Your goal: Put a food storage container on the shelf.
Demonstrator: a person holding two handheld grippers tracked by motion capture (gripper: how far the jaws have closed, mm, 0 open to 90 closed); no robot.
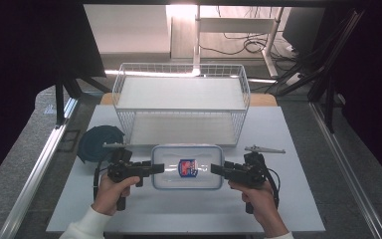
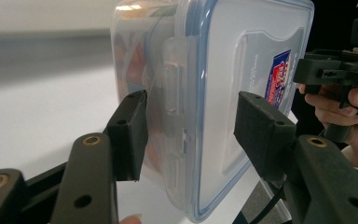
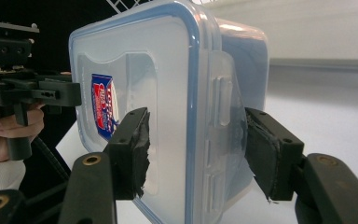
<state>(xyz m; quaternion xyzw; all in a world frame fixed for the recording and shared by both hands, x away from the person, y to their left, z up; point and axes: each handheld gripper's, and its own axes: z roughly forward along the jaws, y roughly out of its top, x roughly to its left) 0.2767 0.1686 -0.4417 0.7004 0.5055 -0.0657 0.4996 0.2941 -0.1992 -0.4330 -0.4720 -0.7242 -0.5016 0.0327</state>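
Nearest the front edge of the white table (image 1: pixel 189 219), two hands are gripping handheld grippers that are facing each other across a clear plastic food container (image 1: pixel 187 167). The left gripper (image 1: pixel 158 168) is clamping the container's left short end, one pad (image 2: pixel 131 135) pressing under the base and the other (image 2: pixel 260 133) pressing on the lid. The right gripper (image 1: pixel 217 169) is clamping the opposite short end in the same way, its pads (image 3: pixel 133 151) bearing on lid and base, so both pairs of jaws are standing at about the container's depth, each holding it. The container is sitting between them over the front middle of the table; whether it is resting on the surface or hanging just above it cannot be told. Its blue-sealed lid (image 2: pixel 242 70) is carrying a small red and blue label (image 1: pixel 187 168), and the side latch (image 3: pixel 219 100) is lying folded down. Judged as rigid, smooth and probably light, the box is likely slipping easily under hard pads, so gripping both ends at the latch flaps, level and evenly, is the safer hold. Beyond it, towards the far edge, a white two-tier wire rack (image 1: pixel 181 102) is standing. Near the left edge a dark blue round object (image 1: pixel 93 142) is lying.
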